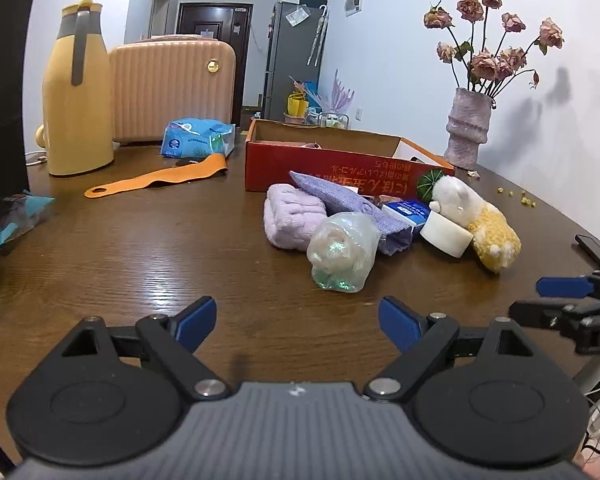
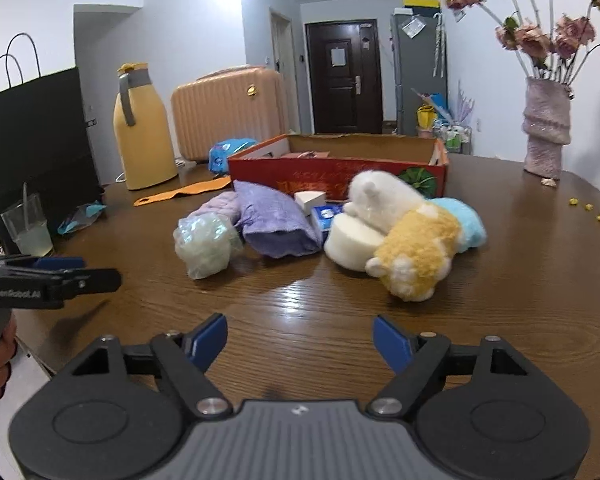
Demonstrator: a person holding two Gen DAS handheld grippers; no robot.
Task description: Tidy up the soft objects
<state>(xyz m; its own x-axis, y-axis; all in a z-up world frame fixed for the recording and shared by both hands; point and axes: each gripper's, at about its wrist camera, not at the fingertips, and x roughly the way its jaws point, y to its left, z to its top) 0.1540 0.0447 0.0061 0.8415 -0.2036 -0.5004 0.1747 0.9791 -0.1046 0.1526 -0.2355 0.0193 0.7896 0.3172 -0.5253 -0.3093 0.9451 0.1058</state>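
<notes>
partly hidden behind the yellow-and-white plush [image 2: 414,254]: a blue fluffy item [image 2: 462,222], unseen from the left wrist. heaped on the wooden table [image 2: 300,312] before the red cardboard box [image 2: 336,172], touching: lilac towel [image 1: 292,216], purple cloth [image 2: 274,220], bagged soft bundle [image 1: 342,254], contents blurred. left gripper [image 1: 296,322] and right gripper [image 2: 300,342] both spread wide, holding nothing, short of the heap.

Both wrist views face the soft pile [image 1: 340,224] from nearby.
</notes>
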